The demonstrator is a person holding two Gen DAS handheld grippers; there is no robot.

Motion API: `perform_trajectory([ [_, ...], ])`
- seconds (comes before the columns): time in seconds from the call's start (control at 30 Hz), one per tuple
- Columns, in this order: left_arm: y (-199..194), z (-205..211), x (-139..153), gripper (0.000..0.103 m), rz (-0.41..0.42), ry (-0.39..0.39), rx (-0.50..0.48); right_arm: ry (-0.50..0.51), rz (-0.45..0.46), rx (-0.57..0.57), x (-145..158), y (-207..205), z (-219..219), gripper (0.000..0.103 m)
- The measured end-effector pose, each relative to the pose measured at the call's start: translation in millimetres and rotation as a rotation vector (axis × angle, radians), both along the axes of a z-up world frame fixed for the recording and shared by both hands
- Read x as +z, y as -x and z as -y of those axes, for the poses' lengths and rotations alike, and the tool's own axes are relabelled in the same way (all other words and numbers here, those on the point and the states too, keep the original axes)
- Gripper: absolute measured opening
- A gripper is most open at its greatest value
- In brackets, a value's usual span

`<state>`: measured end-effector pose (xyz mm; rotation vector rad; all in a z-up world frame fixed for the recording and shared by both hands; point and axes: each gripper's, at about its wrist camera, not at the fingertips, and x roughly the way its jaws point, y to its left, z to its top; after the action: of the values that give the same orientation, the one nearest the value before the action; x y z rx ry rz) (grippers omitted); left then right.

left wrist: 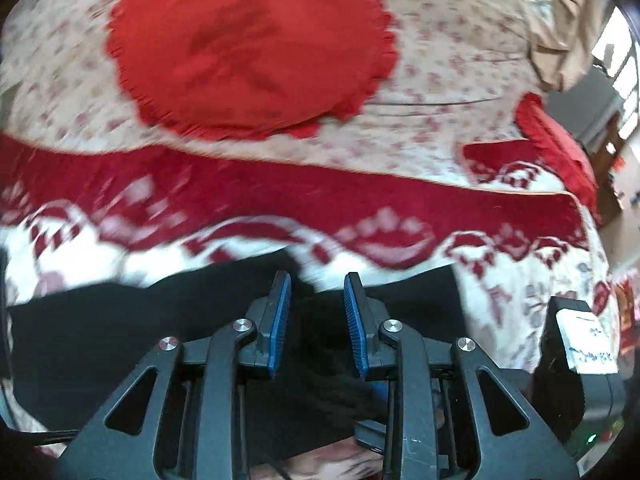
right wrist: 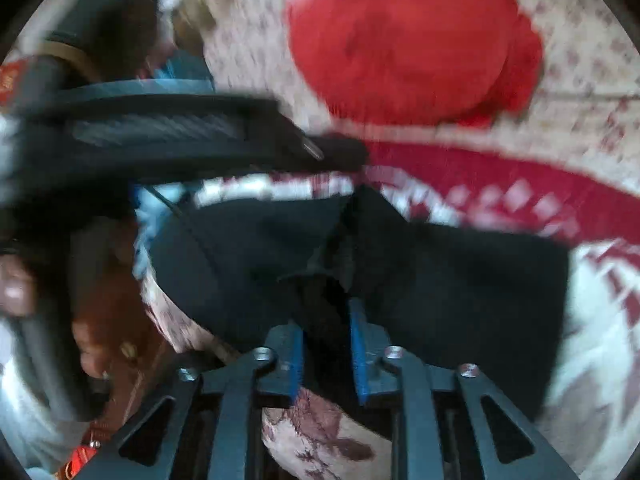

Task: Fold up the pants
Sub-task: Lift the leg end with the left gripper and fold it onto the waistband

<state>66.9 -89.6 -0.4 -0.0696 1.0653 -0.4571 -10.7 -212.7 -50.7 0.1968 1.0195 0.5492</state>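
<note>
The black pants (left wrist: 120, 340) lie on a red and white patterned blanket (left wrist: 280, 200). My left gripper (left wrist: 318, 284) holds a bunch of the black cloth between its blue pads (left wrist: 280, 320), jaws partly apart around it. In the right wrist view the pants (right wrist: 460, 280) spread ahead, and my right gripper (right wrist: 326, 320) is closed on a thick fold of them between its blue pads (right wrist: 358, 348). The left gripper's dark body (right wrist: 160, 132) crosses the upper left of that view, blurred.
A round red frilled cushion (left wrist: 248, 48) lies on the floral bedsheet (left wrist: 460, 60) beyond the blanket, also in the right wrist view (right wrist: 408, 48). A red pillow (left wrist: 556, 144) sits at the right. The right gripper's body (left wrist: 580, 360) is at lower right.
</note>
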Motion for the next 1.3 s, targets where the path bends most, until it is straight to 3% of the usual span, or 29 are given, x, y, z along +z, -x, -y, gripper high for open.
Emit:
perform_trajectory([
  [0.13,7.8,-34.4,-12.9,0.030,-0.042,0.021,0.064,-0.107,0.016,0.021,15.0,11.6,12.9,0.034],
  [0.2,12.7,-39.8,-15.9,0.032,-0.056,0.043,0.076,-0.176,0.037,-0.041,26.9,16.5,39.9,0.035],
  [0.23,15.7,-40.9,-17.4,0.039,-0.062,0.055,0.078,-0.184,0.048,-0.081,30.7,21.6,53.4,0.035],
  [0.33,27.1,-32.2,-21.9,0.053,-0.088,0.085,0.068,-0.094,0.046,-0.202,27.0,15.6,84.6,0.035],
  [0.4,29.8,-22.6,-26.8,0.053,-0.102,0.075,0.059,-0.039,0.022,-0.245,22.5,8.3,93.6,0.035],
  [0.53,34.0,2.3,-42.7,0.053,-0.110,-0.009,0.049,-0.035,0.000,-0.260,8.1,0.7,103.2,0.035],
  [0.67,34.2,17.6,-46.2,0.053,-0.072,-0.057,0.053,0.004,-0.042,-0.242,-4.2,-6.6,99.6,0.035],
  [0.73,32.9,22.6,-46.6,0.024,-0.079,-0.044,0.040,-0.004,-0.046,-0.244,-1.0,-6.5,101.5,0.035],
  [0.8,31.0,23.2,-44.6,0.018,-0.087,-0.036,0.041,-0.009,-0.046,-0.247,-0.1,-4.4,102.3,0.035],
  [1.0,33.1,-1.1,-20.8,0.016,-0.024,0.000,0.076,0.010,-0.018,-0.217,14.2,-4.9,88.8,0.035],
  [1.13,24.9,-10.6,-37.8,0.015,-0.056,-0.036,0.120,0.034,-0.019,-0.188,12.4,-17.8,71.6,0.035],
  [1.3,21.6,-13.5,-45.0,0.016,-0.069,-0.021,0.124,0.051,-0.058,-0.179,-4.4,-35.7,60.8,0.035],
])
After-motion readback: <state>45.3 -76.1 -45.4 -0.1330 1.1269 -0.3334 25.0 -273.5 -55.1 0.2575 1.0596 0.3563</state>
